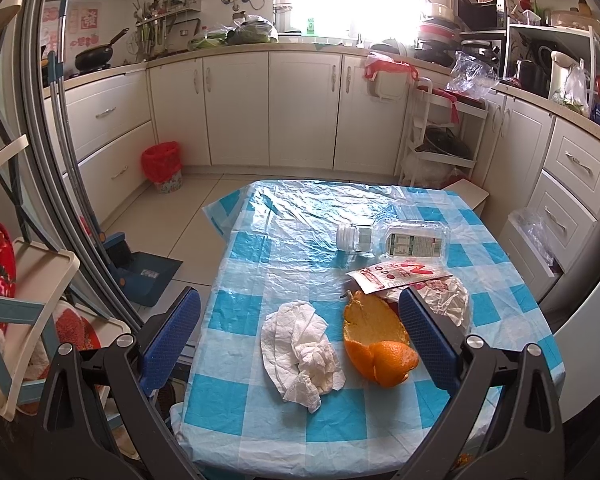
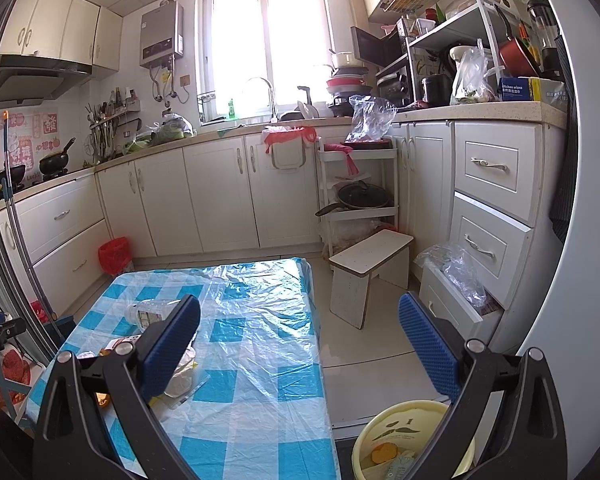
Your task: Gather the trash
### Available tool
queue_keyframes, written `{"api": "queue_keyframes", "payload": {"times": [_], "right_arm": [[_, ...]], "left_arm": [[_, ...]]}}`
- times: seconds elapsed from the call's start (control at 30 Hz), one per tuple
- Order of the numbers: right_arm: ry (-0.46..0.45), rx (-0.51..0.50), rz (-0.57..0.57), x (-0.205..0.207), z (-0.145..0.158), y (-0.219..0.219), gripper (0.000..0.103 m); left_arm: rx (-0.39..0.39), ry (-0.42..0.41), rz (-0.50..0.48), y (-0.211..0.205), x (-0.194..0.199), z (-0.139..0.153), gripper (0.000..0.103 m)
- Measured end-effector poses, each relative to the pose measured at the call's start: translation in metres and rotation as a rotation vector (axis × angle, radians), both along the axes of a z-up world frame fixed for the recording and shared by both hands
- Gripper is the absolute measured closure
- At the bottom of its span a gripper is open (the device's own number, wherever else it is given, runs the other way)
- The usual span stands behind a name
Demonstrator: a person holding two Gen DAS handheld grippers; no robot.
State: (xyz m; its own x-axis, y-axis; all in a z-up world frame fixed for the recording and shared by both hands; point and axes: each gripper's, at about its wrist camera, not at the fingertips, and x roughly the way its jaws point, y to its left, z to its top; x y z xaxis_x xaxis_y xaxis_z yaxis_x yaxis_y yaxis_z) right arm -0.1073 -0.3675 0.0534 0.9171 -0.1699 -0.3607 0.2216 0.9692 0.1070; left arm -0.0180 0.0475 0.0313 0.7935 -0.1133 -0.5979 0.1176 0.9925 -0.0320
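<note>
On the blue-checked table (image 1: 259,412) lie a crumpled white tissue (image 1: 300,354), an orange peel (image 1: 378,340), a red-and-white wrapper (image 1: 396,275), a crumpled white packet (image 1: 448,300) and a clear plastic bottle (image 1: 396,240) on its side. My left gripper (image 1: 300,340) is open and empty, hovering above the tissue and the peel. My right gripper (image 2: 300,344) is open and empty above the table's right edge. A yellow bin (image 2: 384,432) with some trash in it stands on the floor below the right gripper. The bottle also shows in the right wrist view (image 2: 149,312).
A white step stool (image 2: 368,264) stands right of the table. A red-lined waste basket (image 1: 161,166) sits by the far cabinets. A dustpan and broom (image 1: 139,272) lean left of the table. An open drawer holding a plastic bag (image 2: 456,276) is at right.
</note>
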Motion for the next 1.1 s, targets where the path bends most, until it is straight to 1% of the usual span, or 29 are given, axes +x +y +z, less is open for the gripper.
{"api": "queue_keyframes", "payload": {"times": [0.37,0.43,0.57,0.77,0.93,1.0,1.03,1.1], "right_arm": [[-0.001,-0.001,0.0,0.0,0.0,0.0,0.008],[-0.001,0.0,-0.001,0.0,0.0,0.0,0.008],[0.001,0.003,0.004,0.001,0.0,0.001,0.008],[-0.004,0.001,0.022,0.002,0.0,0.004,0.008],[-0.003,0.017,0.051,0.005,-0.001,0.008,0.008],[0.003,0.016,0.068,0.007,-0.002,0.011,0.008],[0.006,0.013,0.077,0.008,-0.002,0.014,0.008],[0.012,0.002,0.095,0.009,-0.003,0.019,0.008]], "left_arm": [[0.004,0.006,-0.007,0.001,0.001,-0.003,0.008],[-0.004,0.01,-0.011,0.003,0.002,-0.003,0.008],[-0.059,0.032,0.001,0.021,0.005,-0.003,0.008],[-0.213,0.086,0.06,0.07,0.012,-0.008,0.008],[-0.258,0.149,0.084,0.084,0.023,-0.02,0.008],[-0.263,0.184,0.073,0.08,0.028,-0.026,0.009],[-0.253,0.205,0.058,0.074,0.03,-0.03,0.009],[-0.198,0.24,0.036,0.06,0.034,-0.037,0.009]]}}
